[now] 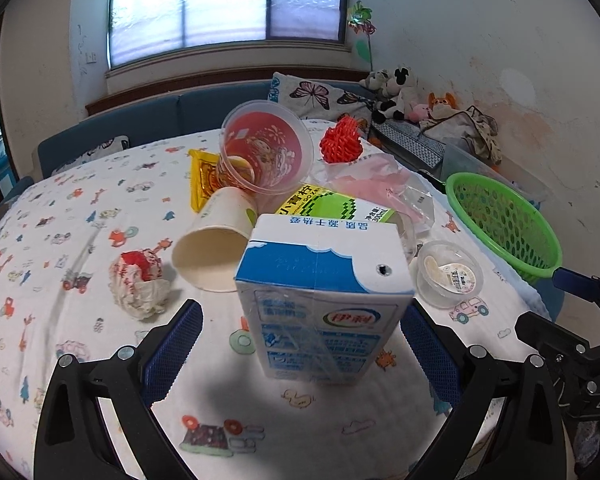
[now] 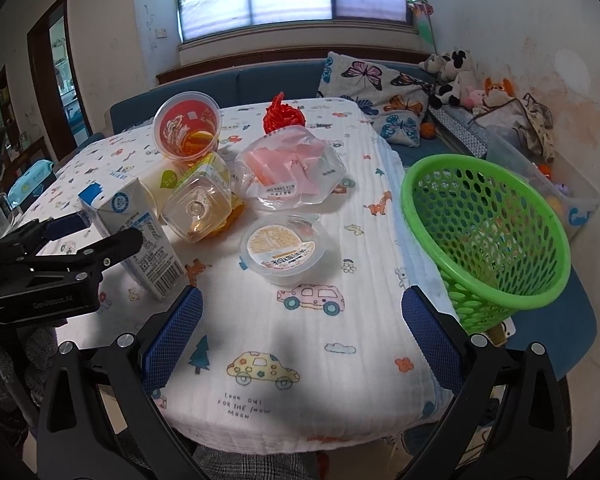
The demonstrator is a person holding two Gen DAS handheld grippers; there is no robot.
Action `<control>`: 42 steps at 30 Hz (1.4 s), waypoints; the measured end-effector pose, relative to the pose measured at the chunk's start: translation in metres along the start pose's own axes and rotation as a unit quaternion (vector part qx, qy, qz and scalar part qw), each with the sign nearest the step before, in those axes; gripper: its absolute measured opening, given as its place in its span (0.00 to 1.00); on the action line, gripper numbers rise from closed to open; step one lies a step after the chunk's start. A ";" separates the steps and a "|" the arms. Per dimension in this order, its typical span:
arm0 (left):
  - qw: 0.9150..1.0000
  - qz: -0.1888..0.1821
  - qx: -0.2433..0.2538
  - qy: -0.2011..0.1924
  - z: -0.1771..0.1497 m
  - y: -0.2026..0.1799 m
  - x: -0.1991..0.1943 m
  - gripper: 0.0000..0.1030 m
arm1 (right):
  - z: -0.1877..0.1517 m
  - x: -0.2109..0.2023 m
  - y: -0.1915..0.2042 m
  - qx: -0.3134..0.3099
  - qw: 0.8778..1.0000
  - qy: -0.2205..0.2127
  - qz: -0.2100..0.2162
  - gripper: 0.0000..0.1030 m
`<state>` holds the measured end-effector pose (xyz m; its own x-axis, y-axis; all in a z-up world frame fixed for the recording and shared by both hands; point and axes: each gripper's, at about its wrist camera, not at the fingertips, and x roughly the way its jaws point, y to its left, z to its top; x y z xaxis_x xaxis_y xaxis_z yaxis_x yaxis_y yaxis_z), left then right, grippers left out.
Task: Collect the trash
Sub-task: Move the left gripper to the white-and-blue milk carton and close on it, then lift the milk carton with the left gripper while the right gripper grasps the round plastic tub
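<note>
A blue-and-white milk carton (image 1: 320, 300) stands upright between the wide-open fingers of my left gripper (image 1: 300, 344); the pads are beside it, not touching. The carton also shows in the right wrist view (image 2: 140, 236), with the left gripper (image 2: 96, 232) around it. Behind it lie a paper cup (image 1: 216, 248), a red clear plastic cup (image 1: 264, 148), a green juice box (image 1: 332, 208) and a crumpled wrapper (image 1: 140, 280). My right gripper (image 2: 302, 336) is open and empty above the cloth, near a lidded pudding cup (image 2: 284, 250). A green mesh basket (image 2: 488, 236) stands at the table's right edge.
A clear bag with pink contents (image 2: 292, 168), a clear square container (image 2: 196, 208) and a red net ball (image 2: 282, 114) lie on the cartoon-print tablecloth (image 2: 300, 360). A blue sofa with a butterfly cushion (image 2: 376, 92) and plush toys sits behind.
</note>
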<state>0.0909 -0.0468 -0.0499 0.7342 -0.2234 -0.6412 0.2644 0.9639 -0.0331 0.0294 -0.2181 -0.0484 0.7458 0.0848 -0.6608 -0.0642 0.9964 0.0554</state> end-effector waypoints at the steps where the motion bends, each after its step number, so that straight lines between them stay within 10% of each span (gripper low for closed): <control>1: 1.000 -0.002 -0.001 0.002 0.000 0.001 0.003 0.93 | 0.000 0.002 -0.001 0.000 1.000 0.002 0.001 0.96; 10: 1.000 -0.017 -0.004 0.000 0.004 0.002 0.016 0.91 | 0.003 0.023 -0.002 -0.005 1.000 0.021 0.007 0.96; 23: 0.999 -0.042 0.016 -0.005 0.004 -0.002 0.021 0.61 | 0.012 0.046 0.003 -0.016 0.999 0.036 0.017 0.94; 42: 0.998 -0.047 0.018 -0.044 0.015 0.011 -0.013 0.60 | 0.028 0.085 0.002 -0.029 0.997 0.060 0.025 0.85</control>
<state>0.0935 -0.0360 -0.0299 0.7571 -0.3256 -0.5664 0.3555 0.9327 -0.0608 0.1115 -0.2090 -0.0840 0.6560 0.1295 -0.7436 -0.1396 0.9890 0.0491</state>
